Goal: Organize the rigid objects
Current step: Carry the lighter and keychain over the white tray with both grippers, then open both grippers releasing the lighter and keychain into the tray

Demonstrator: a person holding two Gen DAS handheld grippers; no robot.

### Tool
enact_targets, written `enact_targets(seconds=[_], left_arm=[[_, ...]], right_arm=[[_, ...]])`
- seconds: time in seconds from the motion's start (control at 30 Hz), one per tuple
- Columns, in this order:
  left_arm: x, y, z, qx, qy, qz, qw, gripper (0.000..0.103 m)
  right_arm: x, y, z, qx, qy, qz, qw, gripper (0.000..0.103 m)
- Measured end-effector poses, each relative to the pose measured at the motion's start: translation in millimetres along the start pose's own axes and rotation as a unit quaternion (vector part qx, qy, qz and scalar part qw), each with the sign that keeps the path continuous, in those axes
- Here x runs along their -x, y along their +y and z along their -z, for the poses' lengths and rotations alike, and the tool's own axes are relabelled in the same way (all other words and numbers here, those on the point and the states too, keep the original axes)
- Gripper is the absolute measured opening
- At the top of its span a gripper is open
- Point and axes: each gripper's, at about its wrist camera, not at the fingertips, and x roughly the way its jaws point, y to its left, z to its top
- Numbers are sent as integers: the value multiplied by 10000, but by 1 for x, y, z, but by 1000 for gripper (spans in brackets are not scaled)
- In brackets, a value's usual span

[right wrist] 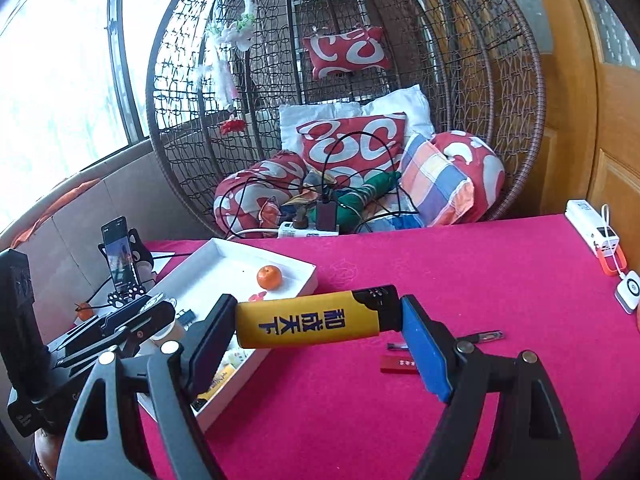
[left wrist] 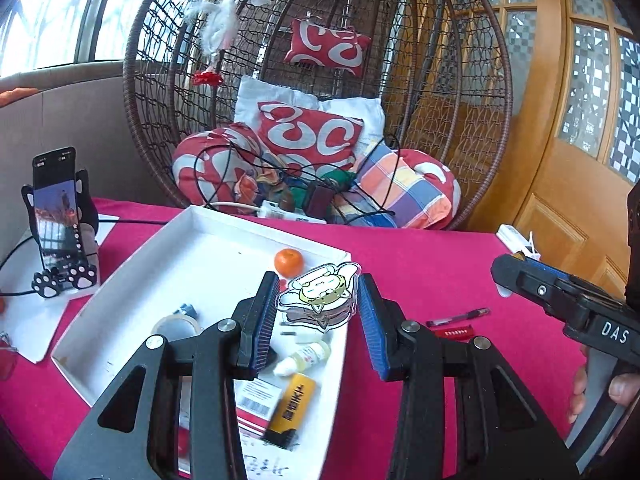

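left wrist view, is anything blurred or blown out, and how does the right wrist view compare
Left wrist view: the window is blown out white, the yellow lighter lying in the white tray is smeared by motion, and the edges bend with fisheye. Right wrist view: its window is blown out too, but the yellow lighter between the pads reads sharp.

The left gripper [left wrist: 318, 312], a black two-finger tool with blue ribbed pads, is tilted downward and its jaws press from both sides on a flat clear acrylic cartoon cat charm [left wrist: 318, 298]. The right gripper [right wrist: 316, 334], of the same black and blue build, also points downward, and its widely spread jaws clamp a yellow and black lighter [right wrist: 316, 320] lengthwise, end to end. A person's hand [left wrist: 600, 392] holds the right gripper's handle at the right edge of the left wrist view.
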Motion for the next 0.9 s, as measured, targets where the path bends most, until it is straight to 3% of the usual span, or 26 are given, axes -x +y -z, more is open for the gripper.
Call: enact_targets(seconds=[0.23,0.43,0.67,0.7,0.8,0.9], left_arm=[[-29,56,-19,212,306,-299,9989,39],[-65,91,-20,526,847,-446,9940,39],[-65,106,-15,757,785,-616,9921,39],[-65,108,-14,794,759,-608,9921,46],[-60,111,-14,947,679,-627,9912,101],[-49,110,-16,1039,479,-720,9908,103]], right_arm=[[-44,40,-7,137,248,-365,9989,82],[-105,70,6,106,687,-546,9961,82],[-154,93,29,343,1000,-364,9937,82],[-155,94,30,364,996,-342,9938,83],[-156,95,34,444,996,-399,9932,85],[-145,91,36,463,822,-391,9948,90]])
